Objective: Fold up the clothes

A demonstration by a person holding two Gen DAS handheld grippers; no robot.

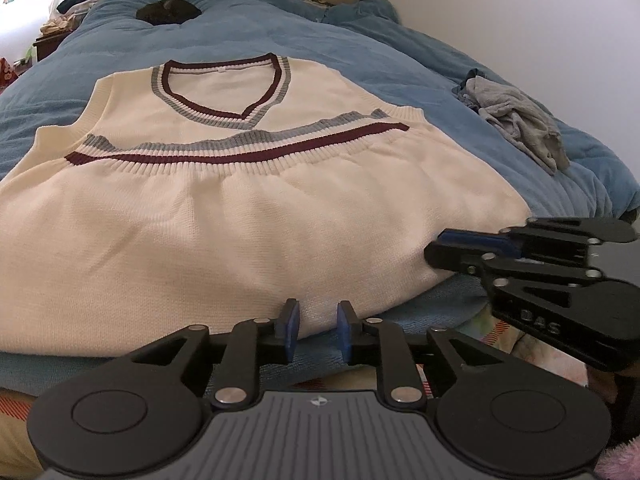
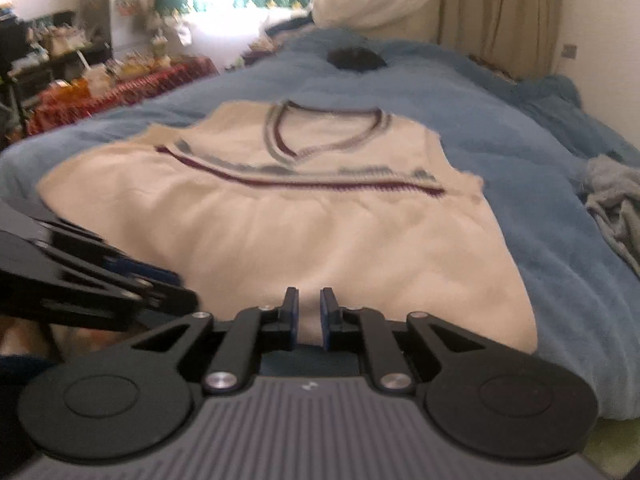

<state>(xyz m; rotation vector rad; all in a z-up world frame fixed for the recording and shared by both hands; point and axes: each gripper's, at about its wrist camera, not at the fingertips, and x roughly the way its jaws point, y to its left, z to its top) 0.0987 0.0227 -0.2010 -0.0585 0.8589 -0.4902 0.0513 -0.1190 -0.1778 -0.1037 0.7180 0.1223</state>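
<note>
A cream knit vest (image 1: 240, 216) (image 2: 300, 232) with maroon and grey stripes lies on the blue duvet (image 1: 360, 52), its striped hem folded up to just below the V-neck. My left gripper (image 1: 318, 330) sits at the vest's near edge. Its blue pads stand a little apart, with cream fabric showing in the gap and no clear pinch. At the vest's near right corner, my right gripper (image 1: 434, 248) (image 2: 309, 312) has its pads close together on a small ridge of the fabric. In the blurred right wrist view the left gripper (image 2: 184, 292) is at the lower left.
A crumpled grey garment (image 1: 516, 120) (image 2: 616, 200) lies on the duvet to the right of the vest. A dark bundle (image 1: 168, 11) rests near the head of the bed. A cluttered table (image 2: 100, 80) stands left of the bed, curtains (image 2: 500, 12) behind it.
</note>
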